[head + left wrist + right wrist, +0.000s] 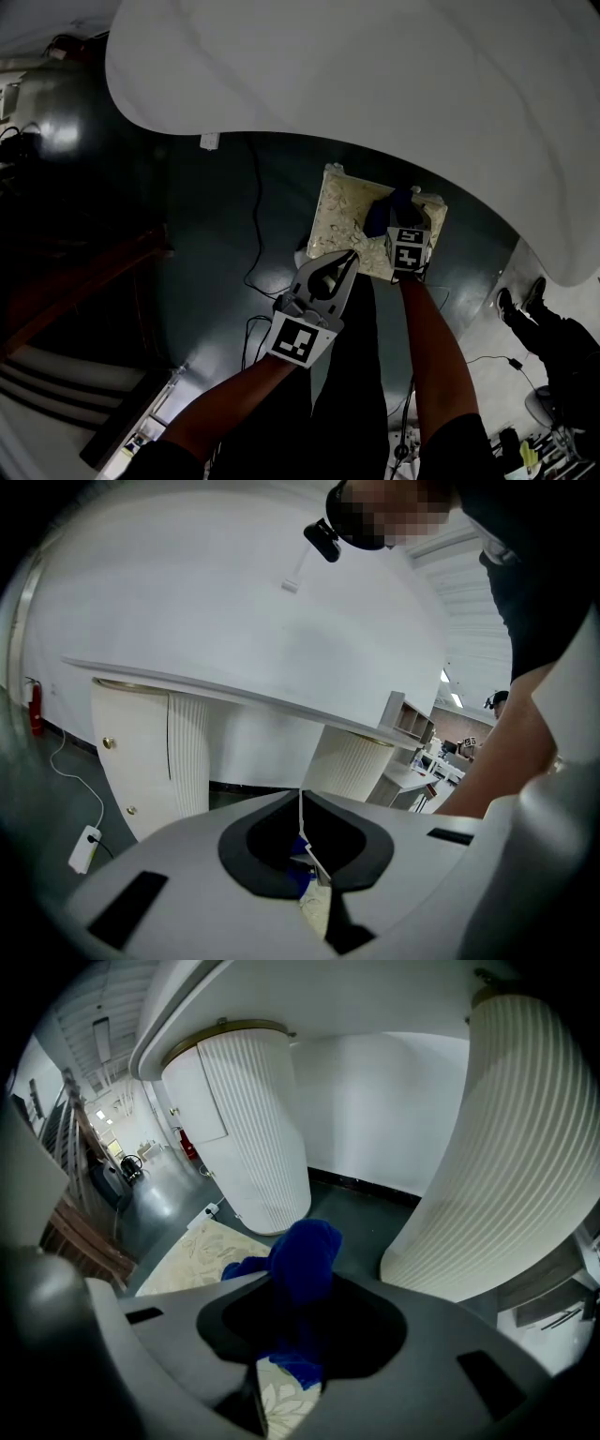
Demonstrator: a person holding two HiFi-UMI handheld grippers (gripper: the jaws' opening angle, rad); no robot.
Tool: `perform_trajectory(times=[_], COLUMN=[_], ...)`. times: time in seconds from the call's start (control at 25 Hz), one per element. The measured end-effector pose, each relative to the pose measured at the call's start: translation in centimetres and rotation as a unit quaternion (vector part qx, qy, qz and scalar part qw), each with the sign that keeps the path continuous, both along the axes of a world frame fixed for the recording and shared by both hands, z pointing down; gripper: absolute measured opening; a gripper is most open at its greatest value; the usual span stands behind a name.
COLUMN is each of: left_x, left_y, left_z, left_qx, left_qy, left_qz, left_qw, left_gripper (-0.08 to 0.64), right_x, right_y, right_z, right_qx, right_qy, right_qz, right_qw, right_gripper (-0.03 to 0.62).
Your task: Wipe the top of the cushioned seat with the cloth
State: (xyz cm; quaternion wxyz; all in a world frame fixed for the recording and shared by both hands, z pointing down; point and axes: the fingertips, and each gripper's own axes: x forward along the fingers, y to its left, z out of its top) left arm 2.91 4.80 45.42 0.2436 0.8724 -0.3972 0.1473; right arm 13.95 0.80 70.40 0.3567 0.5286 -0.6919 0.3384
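Note:
The cushioned seat [347, 220] is a square cream pad with a pale floral print, lying on the dark floor below the table's edge. A blue cloth [380, 214] rests bunched on its far right part. My right gripper [399, 225] hangs over that corner, shut on the cloth [305, 1260], with the seat [202, 1255] showing below the jaws. My left gripper [350, 256] hovers at the seat's near edge. Its jaws [302, 803] meet in a thin seam with nothing held; a sliver of blue and cream shows beneath them.
A large white table top [375, 84] overhangs the seat on ribbed white pedestals [253, 1129] [525, 1166]. Cables [255, 216] and a power strip [209, 141] lie on the floor. Wooden steps [75, 291] rise at left. Someone's shoes [520, 302] are at right.

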Motion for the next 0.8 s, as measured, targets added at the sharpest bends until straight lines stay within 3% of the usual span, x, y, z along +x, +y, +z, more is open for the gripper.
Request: perform_trajectory(times=[0.8], left_x=[3.4], left_y=[-0.2], left_z=[0.2], left_qx=[-0.001], left_qy=[0.003], left_qz=[0.049], left_qw=[0.9988], left_gripper=[0.023], right_x=[6.5], right_y=[1.7], right_z=[0.1], right_qx=[0.003], right_qy=[0.031], right_qz=[0.002], right_qw=[1.000], right_gripper=[0.153])
